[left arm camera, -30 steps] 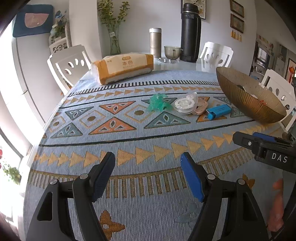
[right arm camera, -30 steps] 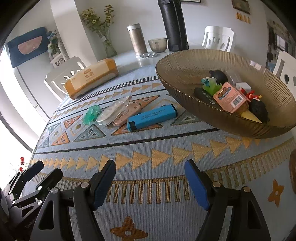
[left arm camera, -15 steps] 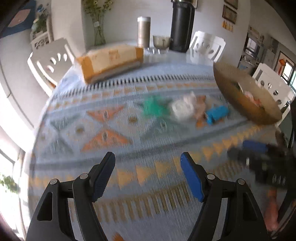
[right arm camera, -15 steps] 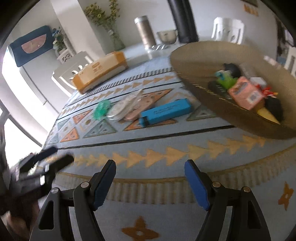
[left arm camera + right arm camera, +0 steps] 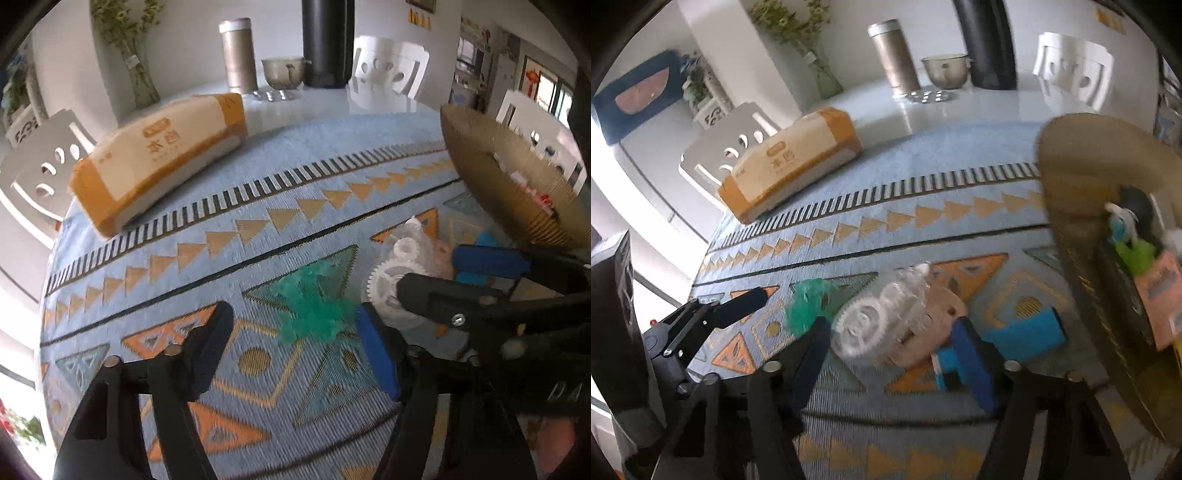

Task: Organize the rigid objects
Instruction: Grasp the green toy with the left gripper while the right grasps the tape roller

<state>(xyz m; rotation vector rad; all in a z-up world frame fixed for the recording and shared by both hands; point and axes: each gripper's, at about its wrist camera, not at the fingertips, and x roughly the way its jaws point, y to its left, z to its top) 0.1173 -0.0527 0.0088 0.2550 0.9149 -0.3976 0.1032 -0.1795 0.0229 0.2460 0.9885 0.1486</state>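
Patterned tablecloth (image 5: 258, 206) lies bare toward its far-left edge; both spread tongs, left gripper (image 5: 295, 343) and right gripper (image 5: 890, 354) (pinching nothing), near green toy (image 5: 314, 306).

Green toy (image 5: 807, 304), clear gear (image 5: 864, 325), blue lighter (image 5: 1023, 334) side by side.

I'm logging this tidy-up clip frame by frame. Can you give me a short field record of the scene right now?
surface: patterned tablecloth
loose items: green toy, clear tape dispenser, blue lighter
container: brown bowl, already holding small items
left tongs: open, near the green toy
right tongs: open, at the tape dispenser
background: tissue pack
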